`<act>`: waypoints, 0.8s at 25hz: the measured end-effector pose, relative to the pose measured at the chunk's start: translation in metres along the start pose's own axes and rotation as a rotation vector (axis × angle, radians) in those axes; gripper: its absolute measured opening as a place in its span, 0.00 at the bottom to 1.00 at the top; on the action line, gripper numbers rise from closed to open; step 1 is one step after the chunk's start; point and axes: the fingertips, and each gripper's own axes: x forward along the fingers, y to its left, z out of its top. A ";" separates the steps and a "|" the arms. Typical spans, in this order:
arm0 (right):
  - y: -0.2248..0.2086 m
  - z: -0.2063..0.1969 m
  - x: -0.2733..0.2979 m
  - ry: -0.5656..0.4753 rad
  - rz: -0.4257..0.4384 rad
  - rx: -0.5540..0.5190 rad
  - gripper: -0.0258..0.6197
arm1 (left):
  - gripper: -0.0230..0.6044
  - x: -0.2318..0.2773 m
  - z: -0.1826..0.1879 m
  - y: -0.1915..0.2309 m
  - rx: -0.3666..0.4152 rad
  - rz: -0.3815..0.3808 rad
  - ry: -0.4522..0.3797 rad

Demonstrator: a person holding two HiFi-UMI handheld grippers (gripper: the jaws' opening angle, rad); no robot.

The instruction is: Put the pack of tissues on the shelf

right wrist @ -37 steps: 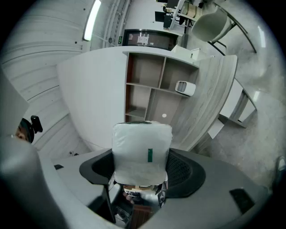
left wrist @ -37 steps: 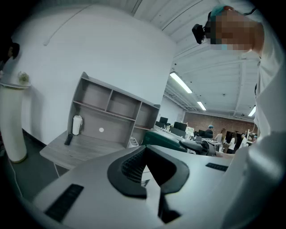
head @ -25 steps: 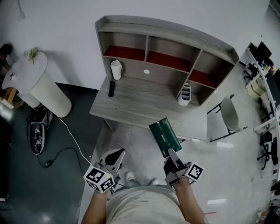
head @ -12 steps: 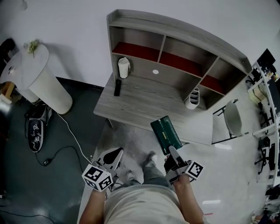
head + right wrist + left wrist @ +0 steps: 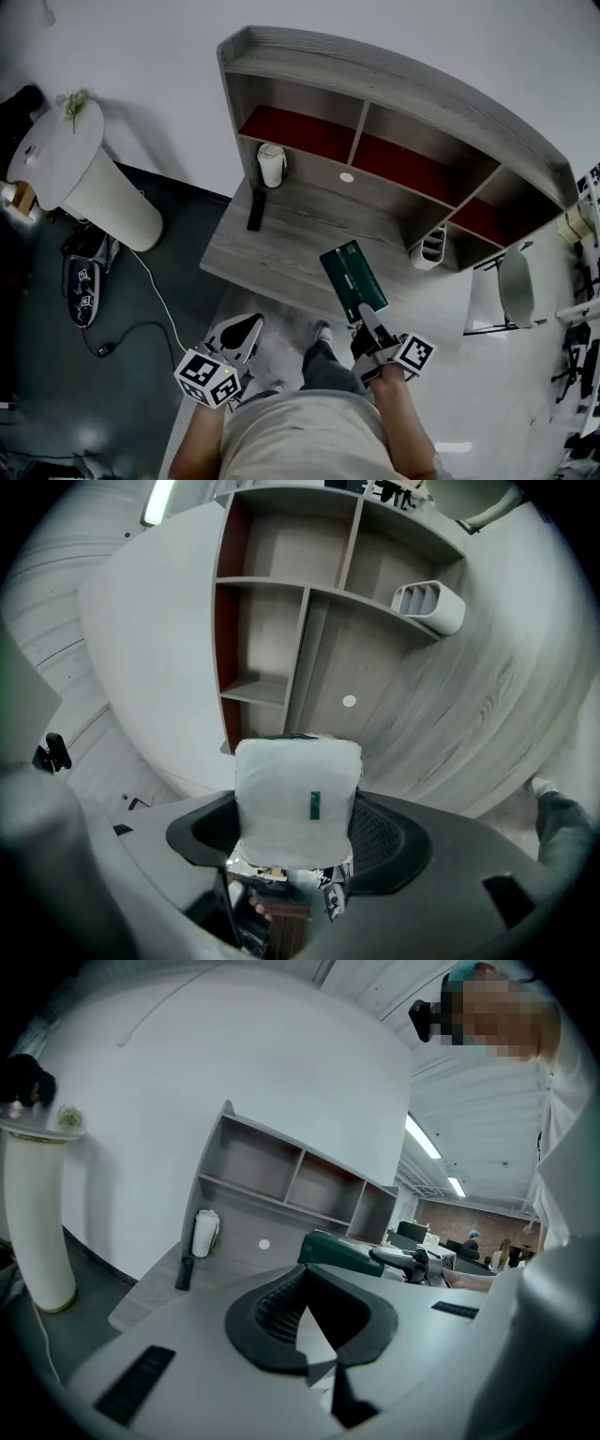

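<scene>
The pack of tissues (image 5: pixel 352 280) is dark green with a pale end (image 5: pixel 298 799). My right gripper (image 5: pixel 371 330) is shut on its near end and holds it level above the front part of the grey desk (image 5: pixel 281 239). The shelf (image 5: pixel 375 103), with red-backed compartments, stands at the back of the desk, well beyond the pack. My left gripper (image 5: pixel 240 336) hangs low in front of the desk, shut with nothing in it. In the left gripper view the pack (image 5: pixel 339 1249) shows off to the right, past my own left gripper (image 5: pixel 306 1269).
On the desk stand a white cup (image 5: pixel 272 164), a black remote (image 5: pixel 256 210) and a white slotted holder (image 5: pixel 429 249). A white pedestal table (image 5: pixel 75 173) stands at the left, a cable (image 5: pixel 155 300) lies on the floor, and a chair (image 5: pixel 516 289) is at the right.
The person has stepped toward the desk, so desk and shelf show larger. The pack, first short of the desk's front edge, is now above the desktop. The left gripper stays low.
</scene>
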 end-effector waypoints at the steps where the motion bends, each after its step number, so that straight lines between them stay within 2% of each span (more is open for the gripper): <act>1: -0.002 0.011 0.010 0.015 -0.002 -0.004 0.59 | 0.06 0.012 0.006 0.004 -0.001 0.011 -0.002; 10: -0.048 0.082 0.080 0.172 -0.047 -0.018 0.59 | 0.06 0.091 0.033 0.028 -0.051 0.150 -0.001; 20: -0.109 0.094 0.144 0.298 -0.145 0.009 0.59 | 0.06 0.109 0.034 0.056 -0.121 0.285 -0.019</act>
